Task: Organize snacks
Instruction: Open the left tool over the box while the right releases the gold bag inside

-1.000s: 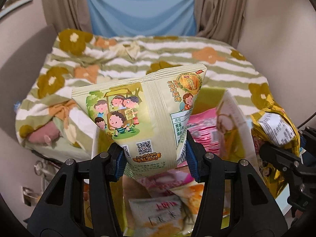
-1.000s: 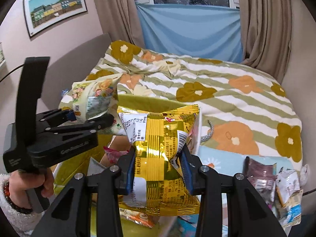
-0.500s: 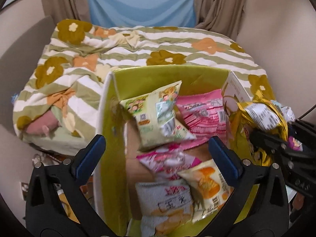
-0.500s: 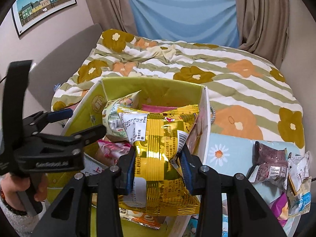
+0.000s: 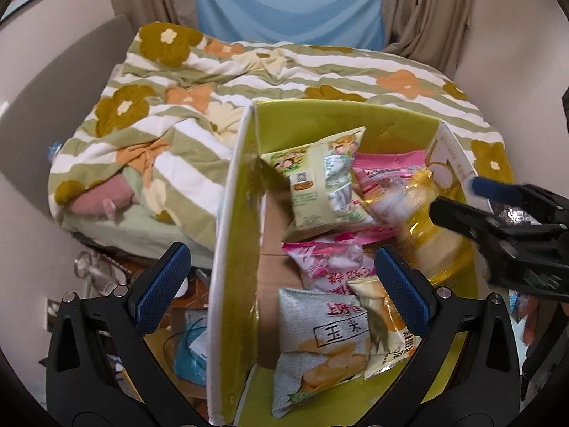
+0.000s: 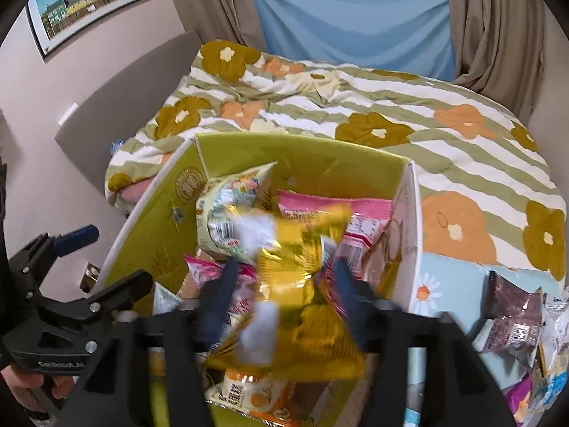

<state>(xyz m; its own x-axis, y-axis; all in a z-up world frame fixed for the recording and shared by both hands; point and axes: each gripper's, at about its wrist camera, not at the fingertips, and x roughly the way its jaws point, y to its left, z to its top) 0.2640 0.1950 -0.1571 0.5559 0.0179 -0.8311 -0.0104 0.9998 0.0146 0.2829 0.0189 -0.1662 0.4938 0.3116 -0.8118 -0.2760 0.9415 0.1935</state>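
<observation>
Two wrist views, close above one box [image 5: 245, 163]

I see a bed [image 6: 444, 149] under a striped, flowered quilt [image 5: 185, 114]. A yellow-green cardboard box [image 6: 153, 235] of snack bags stands at its near end; beside it, on a pale blue daisy-print surface [image 6: 455, 284], loose snack packets [image 6: 512, 316] lie.

The left gripper [image 5: 281, 281] points steeply downward, its jaws spread wide with nothing between them. The right gripper [image 6: 284, 284] tilts down likewise; its jaws have just been opening, pads blurred and apart. A hand [image 6: 21, 388] grips the left gripper's handle.
</observation>
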